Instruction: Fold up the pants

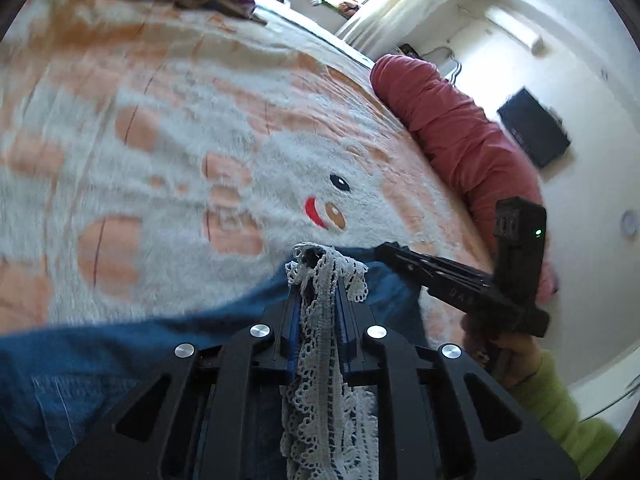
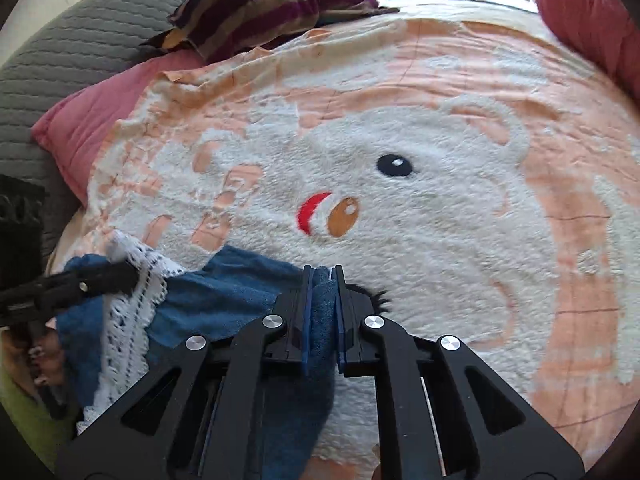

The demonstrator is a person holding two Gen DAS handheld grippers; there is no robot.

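You have the pants (image 2: 240, 300) at the near edge of the bed, lying on the fleecy bear blanket (image 2: 460, 208) below the bear's nose and mouth, bunched up and not spread flat. Your left gripper (image 1: 316, 268) is clamped on the white lace trim (image 1: 320, 320) of the garment, the jaws nearly together with the lace running back between them. Your right gripper (image 2: 323, 280) is pinched tight on a fold of the blue cloth just beside it, nothing but fabric between the pads. Both grips sit on what looks like one end of the pants, near each other, with the lace band between them in the right wrist view. Judge the cloth as soft and limp: it will sag and drape from wherever you hold it, and it will not keep a straight edge unless you pull the two grips apart to tension it. It looks like light denim or terry, so weight should be no trouble, but the fleece under it is grippy and will likely drag on the fabric if you slide it; lift it clear instead. The lace is the weak point: it is openwork and thin, it can snag on the finger edges or tear if you haul the whole garment by it. If you regrip, take the left hold on the blue cloth behind the trim, at a corner of the hem or waistband.
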